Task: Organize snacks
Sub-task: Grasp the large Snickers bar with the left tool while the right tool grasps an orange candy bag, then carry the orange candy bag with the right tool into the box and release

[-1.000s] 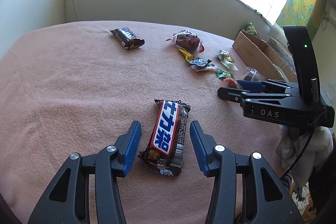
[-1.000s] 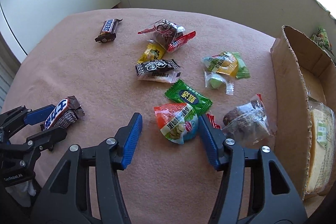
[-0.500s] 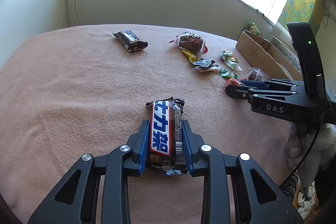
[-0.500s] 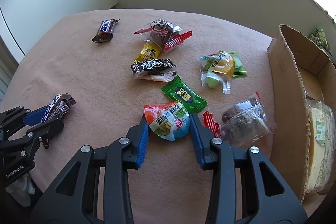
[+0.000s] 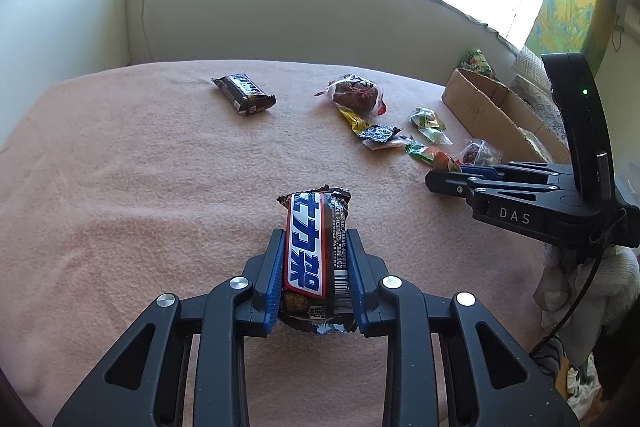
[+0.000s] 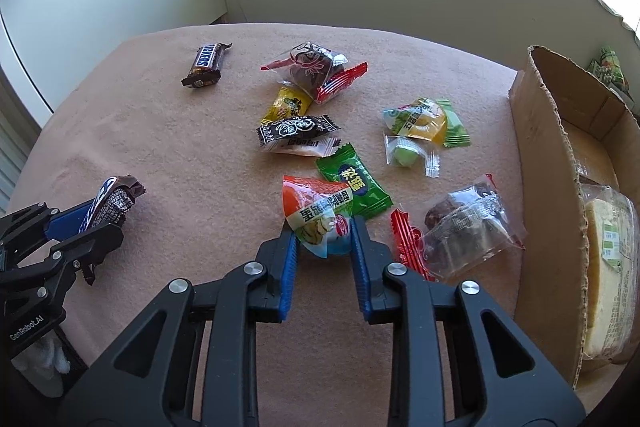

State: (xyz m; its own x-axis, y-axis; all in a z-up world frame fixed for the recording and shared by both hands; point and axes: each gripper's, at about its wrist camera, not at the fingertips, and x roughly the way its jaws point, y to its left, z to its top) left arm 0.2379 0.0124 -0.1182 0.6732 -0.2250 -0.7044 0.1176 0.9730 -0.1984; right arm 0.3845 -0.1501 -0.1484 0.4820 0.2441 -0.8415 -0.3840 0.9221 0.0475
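- The left gripper pinches a chocolate bar between its blue pads, over the pink blanket; the bar's long axis runs forward along the fingers, its far end sticking out past the tips.
- Only the left wrist view shows the bar's blue-and-white label face up and the barcode near its rear end; from the right wrist view it appears edge-on at the left.
- The right gripper is pressed onto an orange-and-white snack packet, which bulges forward from between the pads.
- Only the right wrist view shows the green packet touching that packet just beyond, and the wrapped cake inside the cardboard box at right.
- Farthest, a second Snickers bar lies on the blanket, well apart from the cluster.
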